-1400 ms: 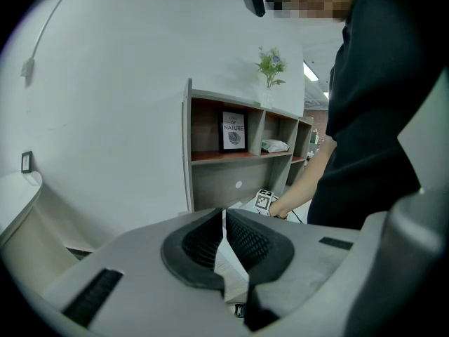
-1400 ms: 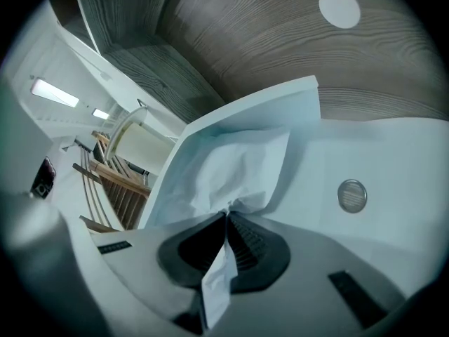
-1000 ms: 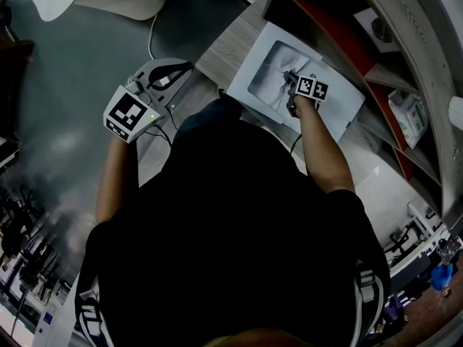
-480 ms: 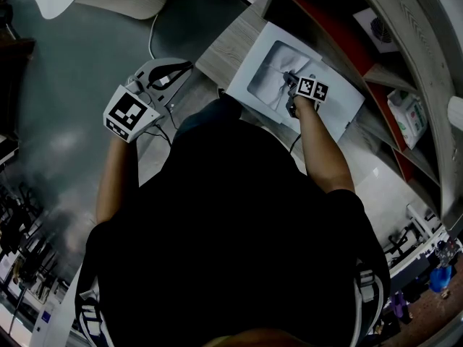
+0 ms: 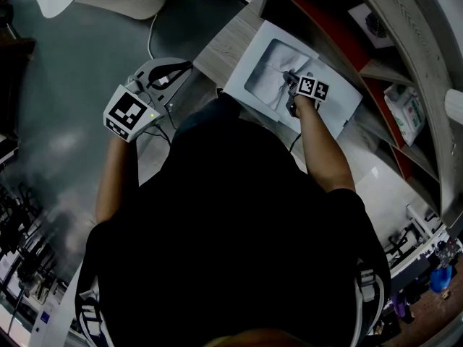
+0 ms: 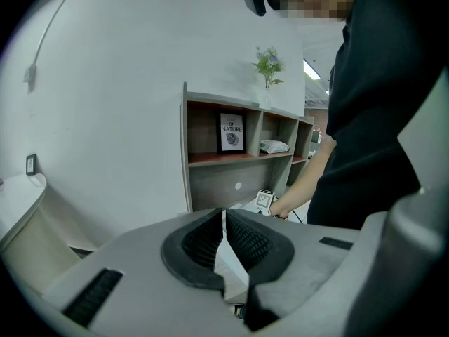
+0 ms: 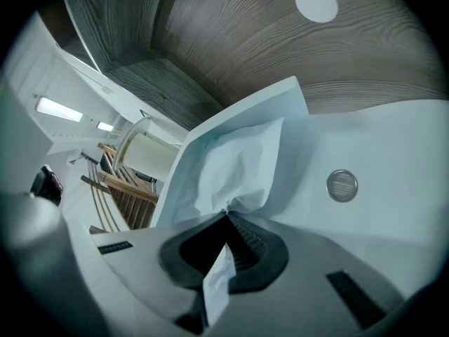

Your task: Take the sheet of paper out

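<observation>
Wood-grain desk (image 5: 226,48) fronting open shelving (image 5: 405,71). Item: sheet of paper (image 7: 238,163), lying in a white folder (image 5: 338,101) on the desk, puckered at its middle. Right gripper (image 5: 288,74): jaws clamped tight on the pucker. Left gripper (image 5: 187,66): jaws together, empty, held off over the floor. Change since a second ago: none notable; pinch set, sheet apparently not yet drawn clear.
</observation>
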`<state>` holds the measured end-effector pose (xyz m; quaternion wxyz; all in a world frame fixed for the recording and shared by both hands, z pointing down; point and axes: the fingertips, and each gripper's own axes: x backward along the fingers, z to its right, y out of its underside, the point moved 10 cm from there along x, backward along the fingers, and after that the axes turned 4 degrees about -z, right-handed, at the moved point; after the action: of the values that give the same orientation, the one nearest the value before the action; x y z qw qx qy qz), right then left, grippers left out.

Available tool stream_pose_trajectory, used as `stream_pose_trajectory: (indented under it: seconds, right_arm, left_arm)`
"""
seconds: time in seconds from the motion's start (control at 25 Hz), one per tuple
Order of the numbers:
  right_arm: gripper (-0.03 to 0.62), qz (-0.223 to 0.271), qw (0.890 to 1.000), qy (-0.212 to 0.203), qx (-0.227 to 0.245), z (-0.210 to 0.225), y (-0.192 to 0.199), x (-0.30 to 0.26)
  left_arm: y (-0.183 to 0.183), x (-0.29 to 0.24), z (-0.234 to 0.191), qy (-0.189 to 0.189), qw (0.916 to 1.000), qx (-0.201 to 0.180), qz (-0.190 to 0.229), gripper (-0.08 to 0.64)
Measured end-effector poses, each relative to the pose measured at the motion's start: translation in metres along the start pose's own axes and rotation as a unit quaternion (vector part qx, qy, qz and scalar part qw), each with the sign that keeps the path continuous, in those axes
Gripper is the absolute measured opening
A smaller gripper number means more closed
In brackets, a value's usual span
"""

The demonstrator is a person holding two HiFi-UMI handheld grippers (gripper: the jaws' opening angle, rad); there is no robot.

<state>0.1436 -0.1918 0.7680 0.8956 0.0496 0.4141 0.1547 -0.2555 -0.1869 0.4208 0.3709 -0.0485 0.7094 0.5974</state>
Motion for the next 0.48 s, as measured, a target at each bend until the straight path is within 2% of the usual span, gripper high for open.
stream_pose_trajectory:
  seconds: [0.48]
  right_arm:
    - [0.017, 0.001, 1.000, -0.001, -0.004, 0.016, 0.010, 0.020]
  left_arm:
    - [-0.006, -0.004, 0.023, -0.003, 1.0000, -0.004, 0.005, 0.029]
